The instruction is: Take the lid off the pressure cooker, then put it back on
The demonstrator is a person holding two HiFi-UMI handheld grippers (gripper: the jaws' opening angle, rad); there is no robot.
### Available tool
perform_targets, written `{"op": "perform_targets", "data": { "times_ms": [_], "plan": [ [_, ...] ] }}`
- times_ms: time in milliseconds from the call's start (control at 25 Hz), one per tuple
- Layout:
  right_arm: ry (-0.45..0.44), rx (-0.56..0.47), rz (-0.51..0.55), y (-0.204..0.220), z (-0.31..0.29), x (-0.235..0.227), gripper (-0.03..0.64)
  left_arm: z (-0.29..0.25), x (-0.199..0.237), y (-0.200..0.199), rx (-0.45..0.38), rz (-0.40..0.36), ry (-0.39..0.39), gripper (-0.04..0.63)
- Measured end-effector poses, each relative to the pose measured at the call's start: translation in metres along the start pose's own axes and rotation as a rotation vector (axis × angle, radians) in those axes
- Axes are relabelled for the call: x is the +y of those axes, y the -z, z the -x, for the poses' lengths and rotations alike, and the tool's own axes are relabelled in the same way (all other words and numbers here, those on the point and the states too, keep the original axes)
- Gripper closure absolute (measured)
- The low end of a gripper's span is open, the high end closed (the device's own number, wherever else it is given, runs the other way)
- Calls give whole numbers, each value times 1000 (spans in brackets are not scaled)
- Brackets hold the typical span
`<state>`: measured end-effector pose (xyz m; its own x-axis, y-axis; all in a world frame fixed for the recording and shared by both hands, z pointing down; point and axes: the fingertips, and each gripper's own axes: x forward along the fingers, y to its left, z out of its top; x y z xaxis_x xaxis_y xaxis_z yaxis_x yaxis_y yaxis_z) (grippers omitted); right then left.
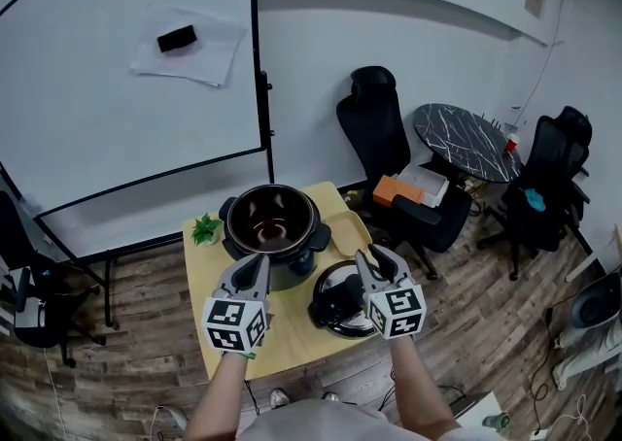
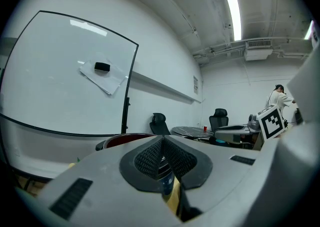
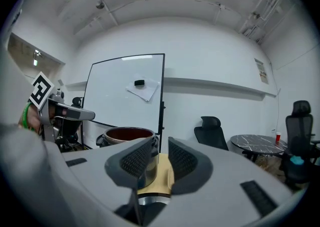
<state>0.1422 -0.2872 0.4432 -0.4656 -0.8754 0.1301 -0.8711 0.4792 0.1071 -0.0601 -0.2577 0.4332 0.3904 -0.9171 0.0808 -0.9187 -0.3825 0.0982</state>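
Observation:
The pressure cooker (image 1: 272, 226) stands open on the yellow table (image 1: 292, 337), its dark pot bare. Its lid (image 1: 338, 301) lies on the table just right of the cooker, black handle towards me. My left gripper (image 1: 255, 267) hovers at the cooker's near side, jaws closed together on nothing. My right gripper (image 1: 376, 261) hangs over the lid's right part, jaws a little apart and empty. The left gripper view shows the left gripper (image 2: 162, 143) with the cooker's rim (image 2: 125, 137) behind it. The right gripper view shows the right gripper (image 3: 161, 147), the cooker (image 3: 127, 135) ahead and the lid (image 3: 150, 201) below.
A small green plant (image 1: 205, 228) sits at the table's left edge beside the cooker. A whiteboard (image 1: 126, 70) stands behind the table. Black office chairs (image 1: 384, 128), a round marble table (image 1: 462, 138) and an orange box (image 1: 398, 189) are at the right.

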Motion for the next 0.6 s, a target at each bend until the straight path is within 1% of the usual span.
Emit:
{"op": "perform_targets", "data": {
  "times_ms": [120, 200, 240, 280, 400, 600],
  "plan": [
    [-29, 36, -7, 11, -5, 4, 406, 0, -2, 1, 0, 1, -2, 580],
    [-37, 66, -14, 20, -8, 5, 294, 1, -2, 2, 0, 3, -3, 580],
    [-38, 80, -18, 24, -9, 5, 256, 0, -2, 2, 0, 3, -3, 580],
    [-39, 94, -20, 28, -11, 4, 233, 0, -2, 1, 0, 2, -3, 580],
    [-45, 138, -23, 41, -15, 3, 219, -2, -2, 1, -1, 2, -2, 580],
    [-44, 255, -32, 85, -23, 0, 233, -2, -5, 0, 1, 0, -2, 580]
  ]
}}
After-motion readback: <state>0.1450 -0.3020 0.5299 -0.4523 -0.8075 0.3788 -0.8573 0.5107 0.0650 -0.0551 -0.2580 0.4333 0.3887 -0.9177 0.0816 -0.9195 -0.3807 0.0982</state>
